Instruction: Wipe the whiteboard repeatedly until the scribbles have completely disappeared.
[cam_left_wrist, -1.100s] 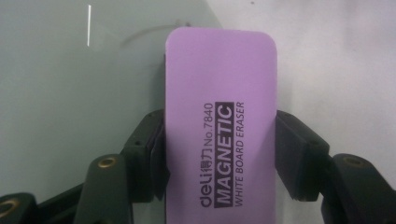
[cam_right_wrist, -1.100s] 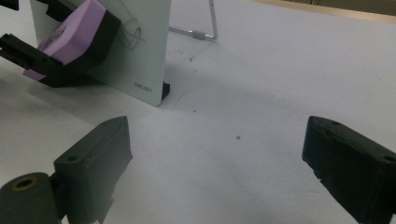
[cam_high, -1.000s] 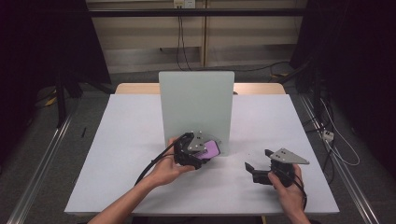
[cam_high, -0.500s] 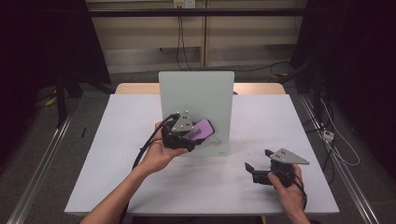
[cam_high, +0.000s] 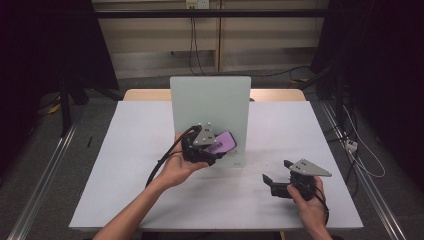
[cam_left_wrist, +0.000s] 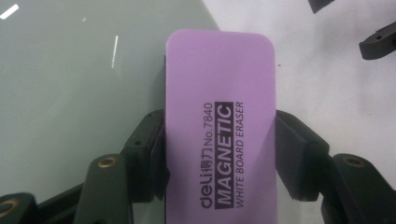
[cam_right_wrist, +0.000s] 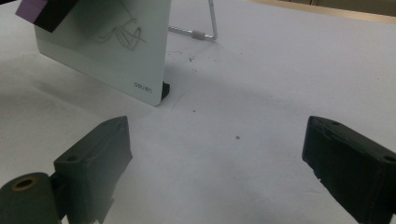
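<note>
Eraser (cam_left_wrist: 219, 135) first: we grip the purple block firmly between the jaws of our left gripper (cam_high: 212, 150), and since a second ago we have lifted it off the table and up against the lower face of the upright whiteboard (cam_high: 210, 107), so wiping the scribble can begin. Our right gripper (cam_high: 277, 184) rests open and empty on the table (cam_high: 125, 165), well apart. Open board lies above and to the left; the right edge is near.
</note>
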